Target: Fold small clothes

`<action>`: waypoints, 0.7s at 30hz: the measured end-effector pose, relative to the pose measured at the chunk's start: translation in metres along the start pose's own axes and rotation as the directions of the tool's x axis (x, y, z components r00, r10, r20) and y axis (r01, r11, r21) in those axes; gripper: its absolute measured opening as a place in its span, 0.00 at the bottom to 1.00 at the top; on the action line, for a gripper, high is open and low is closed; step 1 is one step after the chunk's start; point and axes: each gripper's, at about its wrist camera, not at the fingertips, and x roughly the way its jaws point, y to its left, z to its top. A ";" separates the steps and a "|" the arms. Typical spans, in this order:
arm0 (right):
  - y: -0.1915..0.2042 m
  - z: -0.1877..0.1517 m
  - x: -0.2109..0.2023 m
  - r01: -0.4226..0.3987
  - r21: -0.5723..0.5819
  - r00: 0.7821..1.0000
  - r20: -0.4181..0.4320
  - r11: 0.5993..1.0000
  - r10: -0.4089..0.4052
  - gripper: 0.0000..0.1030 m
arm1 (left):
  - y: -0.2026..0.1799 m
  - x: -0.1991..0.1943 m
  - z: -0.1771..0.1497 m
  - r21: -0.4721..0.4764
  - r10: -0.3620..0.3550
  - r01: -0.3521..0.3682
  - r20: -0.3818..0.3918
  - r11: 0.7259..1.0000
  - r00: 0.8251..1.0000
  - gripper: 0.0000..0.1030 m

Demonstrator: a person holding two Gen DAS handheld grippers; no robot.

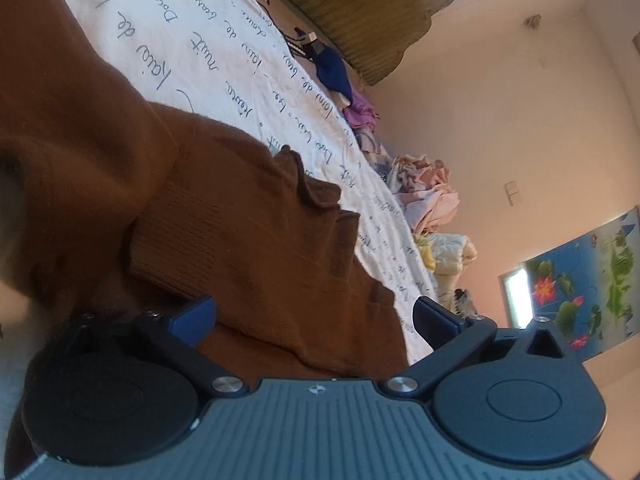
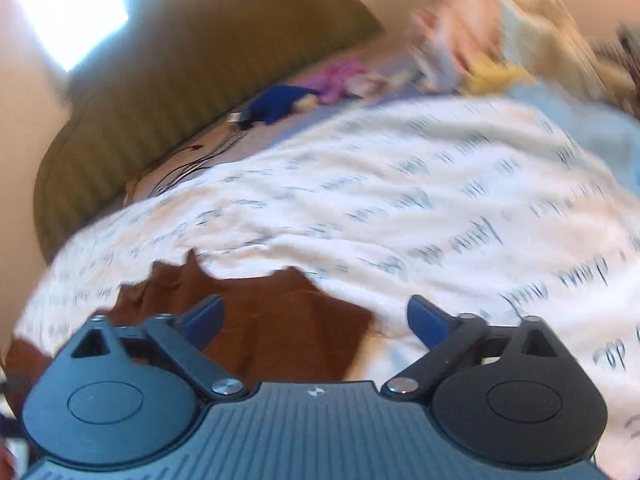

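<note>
A brown knitted garment (image 1: 224,216) with a ribbed cuff lies on a white sheet printed with handwriting (image 1: 192,40). My left gripper (image 1: 314,316) is open just above the brown fabric, its blue pads (image 1: 192,318) spread wide with nothing held between them. In the blurred right wrist view the same brown garment (image 2: 272,320) lies close under my right gripper (image 2: 316,316), which is also open and holds nothing. The white sheet (image 2: 400,200) spreads beyond it.
A pile of loose clothes (image 1: 424,192) in pink, purple and blue lines the far side of the bed, by an olive ribbed cushion (image 1: 360,12). Thin black cables (image 2: 184,168) lie near the cushion (image 2: 168,92). A peach wall (image 1: 520,120) and a flower poster (image 1: 580,280) stand behind.
</note>
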 end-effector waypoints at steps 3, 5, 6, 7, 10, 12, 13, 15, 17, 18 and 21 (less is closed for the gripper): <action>-0.024 -0.003 0.006 -0.006 0.052 0.999 -0.039 0.999 0.008 0.55 | 0.009 0.010 0.001 0.009 0.021 -0.021 -0.013 1.000 1.000 1.00; -0.038 -0.005 0.013 -0.030 0.132 0.997 -0.065 0.991 0.039 0.46 | 0.008 0.010 0.002 0.022 0.027 -0.027 -0.023 0.999 0.999 1.00; -0.044 -0.005 0.017 -0.053 0.162 0.995 -0.075 0.985 0.066 0.45 | 0.008 0.010 0.003 0.026 0.030 -0.030 -0.027 0.999 0.999 1.00; -0.046 -0.006 0.020 -0.061 0.173 0.994 -0.082 0.983 0.076 0.45 | 0.009 0.010 0.004 0.024 0.031 -0.030 -0.028 0.999 0.999 1.00; -0.046 -0.007 0.029 -0.061 0.172 0.993 -0.091 0.983 0.078 0.45 | 0.008 0.008 0.003 0.032 0.032 -0.031 -0.027 0.999 0.999 1.00; -0.044 -0.008 0.038 -0.058 0.181 0.990 -0.114 0.982 0.080 0.45 | 0.005 0.006 0.001 0.049 0.039 -0.038 -0.026 0.998 0.999 1.00; -0.043 -0.009 0.043 -0.078 0.181 0.988 -0.120 0.980 0.101 0.31 | 0.004 0.007 0.001 0.057 0.043 -0.042 -0.026 0.997 0.999 1.00; -0.038 -0.012 0.048 -0.105 0.176 0.983 -0.128 0.979 0.129 0.04 | 0.002 0.008 0.000 0.066 0.050 -0.048 -0.024 0.997 0.998 1.00; -0.030 -0.012 0.046 -0.100 0.140 0.988 -0.106 0.985 0.116 0.03 | 0.002 0.007 0.000 0.064 0.055 -0.054 -0.025 0.996 0.998 1.00; -0.027 -0.011 0.042 -0.097 0.117 0.990 -0.087 0.988 0.108 0.03 | 0.001 0.006 0.000 0.059 0.056 -0.055 -0.026 0.997 0.998 1.00; -0.020 0.003 0.022 -0.068 0.068 0.997 -0.016 0.995 0.069 0.03 | 0.003 0.004 0.003 0.035 0.051 -0.050 -0.032 0.998 0.998 1.00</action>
